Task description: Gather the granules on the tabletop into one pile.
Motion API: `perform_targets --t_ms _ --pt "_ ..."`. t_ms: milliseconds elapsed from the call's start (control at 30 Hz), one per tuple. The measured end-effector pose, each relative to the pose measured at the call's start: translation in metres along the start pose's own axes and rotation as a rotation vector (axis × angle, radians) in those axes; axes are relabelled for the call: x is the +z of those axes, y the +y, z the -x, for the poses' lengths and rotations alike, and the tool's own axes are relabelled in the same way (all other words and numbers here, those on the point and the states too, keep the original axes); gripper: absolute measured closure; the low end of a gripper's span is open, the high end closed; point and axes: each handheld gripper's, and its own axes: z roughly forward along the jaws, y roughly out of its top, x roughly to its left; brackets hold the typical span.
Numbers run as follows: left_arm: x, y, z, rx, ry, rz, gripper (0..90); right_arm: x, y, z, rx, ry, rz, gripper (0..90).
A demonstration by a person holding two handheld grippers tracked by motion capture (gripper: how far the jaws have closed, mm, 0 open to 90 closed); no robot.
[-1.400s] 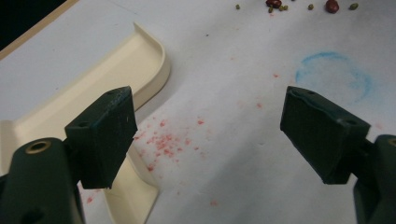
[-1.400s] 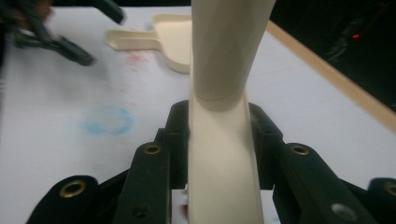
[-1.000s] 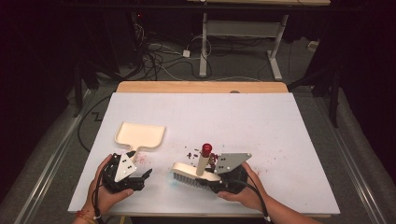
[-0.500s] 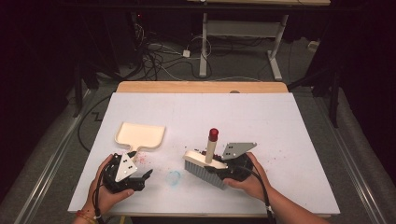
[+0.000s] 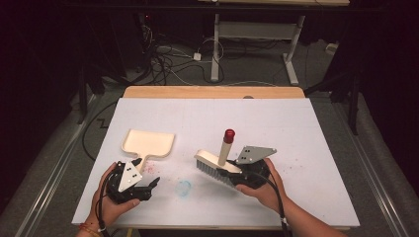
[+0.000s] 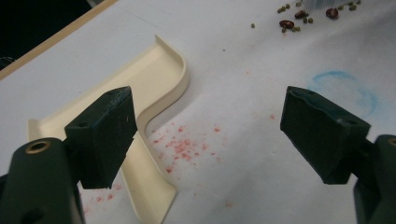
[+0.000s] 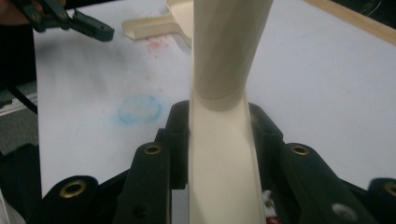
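Observation:
A cream dustpan (image 5: 148, 142) lies flat at the table's left, its handle pointing toward the person. My left gripper (image 5: 154, 186) sits just in front of that handle, open, and the handle (image 6: 144, 186) lies by its left jaw in the left gripper view (image 6: 210, 126). My right gripper (image 5: 232, 174) is shut on a cream hand brush (image 5: 213, 165) and holds it off the table. The brush's bristles face left and its red-tipped handle (image 5: 229, 134) stands up. In the right gripper view both jaws press on the brush's handle (image 7: 219, 140).
A faint blue ring (image 5: 183, 187) marks the white table (image 5: 316, 128) between the two grippers. Red stains (image 6: 187, 145) speckle the surface beside the dustpan handle. Several small green and red beans (image 6: 299, 21) lie farther off. The table's wooden far edge (image 5: 212, 92) borders a dark floor with cables.
My right gripper has lifted the brush off the table and carried it slightly right and away, so its handle stands more upright. The left gripper has stayed put, open.

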Motion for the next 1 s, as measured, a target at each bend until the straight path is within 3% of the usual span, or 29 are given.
perform_targets --t_ms 167,300,433,667,1000 --pt "0.0 0.0 -0.002 -0.007 -0.003 0.004 17.9 0.019 0.013 -0.014 0.047 -0.015 0.045 67.8" --pt "0.001 -0.001 -0.002 -0.01 -0.01 0.003 17.8 0.044 0.015 -0.018 0.114 -0.009 0.034 67.8" --pt "0.001 -0.002 -0.001 -0.004 -0.017 -0.003 17.8 0.06 0.011 -0.015 0.167 -0.073 0.031 67.8" --pt "0.002 -0.001 0.001 0.005 -0.022 -0.009 17.8 0.061 0.003 -0.003 0.238 -0.224 0.065 67.7" --pt "0.005 -0.001 0.006 0.017 -0.047 -0.036 17.8 0.043 -0.014 0.004 0.294 -0.288 0.049 67.5"
